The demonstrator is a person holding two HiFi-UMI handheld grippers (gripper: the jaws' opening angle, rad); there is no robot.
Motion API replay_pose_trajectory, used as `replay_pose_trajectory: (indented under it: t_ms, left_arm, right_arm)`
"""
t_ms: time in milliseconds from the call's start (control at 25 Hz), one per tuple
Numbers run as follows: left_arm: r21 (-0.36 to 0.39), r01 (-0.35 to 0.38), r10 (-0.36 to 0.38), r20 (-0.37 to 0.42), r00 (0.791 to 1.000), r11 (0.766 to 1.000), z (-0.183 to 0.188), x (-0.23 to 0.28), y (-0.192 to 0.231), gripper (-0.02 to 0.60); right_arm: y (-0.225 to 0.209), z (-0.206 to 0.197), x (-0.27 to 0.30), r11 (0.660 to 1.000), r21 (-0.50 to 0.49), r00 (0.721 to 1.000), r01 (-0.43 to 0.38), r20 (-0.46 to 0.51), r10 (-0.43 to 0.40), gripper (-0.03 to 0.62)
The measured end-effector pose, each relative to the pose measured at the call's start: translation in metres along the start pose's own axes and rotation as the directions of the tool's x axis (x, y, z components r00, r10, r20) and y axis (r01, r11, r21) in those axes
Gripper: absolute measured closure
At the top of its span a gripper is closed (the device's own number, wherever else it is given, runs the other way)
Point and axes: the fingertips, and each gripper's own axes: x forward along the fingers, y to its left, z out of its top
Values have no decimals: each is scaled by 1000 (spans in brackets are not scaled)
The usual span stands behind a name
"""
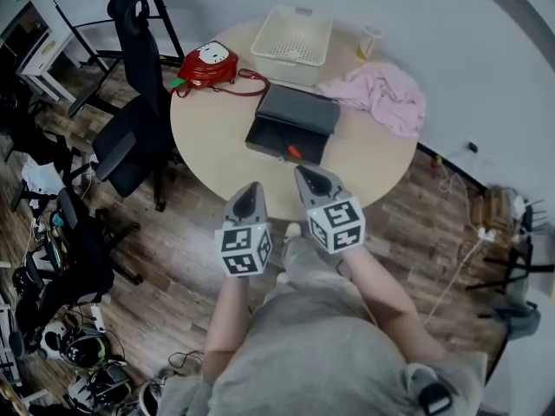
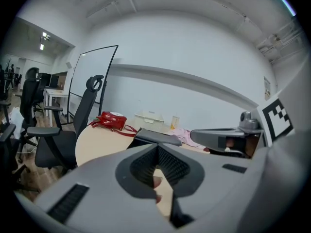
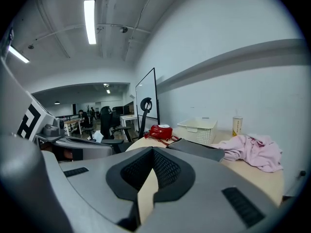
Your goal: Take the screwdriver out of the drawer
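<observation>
Left gripper (image 1: 251,187) and right gripper (image 1: 305,173) both pressed together, empty, short of the table (image 1: 212,141); red handle, presumably the screwdriver (image 1: 294,152), lies at the open drawer's (image 1: 270,137) front edge, so spread the right jaws early, descend steeply, pinch the handle across its width.

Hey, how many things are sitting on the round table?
5: red bag at left, white basket at back, cup beside it, pink cloth at right, dark drawer box in the middle. More may be hidden inside it.
</observation>
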Motion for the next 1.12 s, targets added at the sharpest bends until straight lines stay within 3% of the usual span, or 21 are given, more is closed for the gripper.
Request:
replay_pose_trajectory:
  t_ms: [360, 680, 880, 1120]
  left_arm:
    - [15, -3, 3, -44, 999, 1000, 10, 64, 23, 581]
    - [-13, -9, 8, -79, 997, 1000, 14, 112, 46, 581]
    - [-23, -14, 12, -107, 994, 1000, 10, 134, 55, 581]
    - [-31, -42, 38, -123, 992, 999, 10, 148, 63, 581]
  right_arm:
    - [-47, -13, 68, 1000, -4, 996, -12, -91, 12, 595]
    - [-74, -35, 116, 998, -25, 972, -52, -229, 45, 595]
    - [-83, -56, 142, 993, -36, 939, -112, -330, 94, 595]
    - [-93, -82, 160, 985, -28, 863, -168, -487, 133, 595]
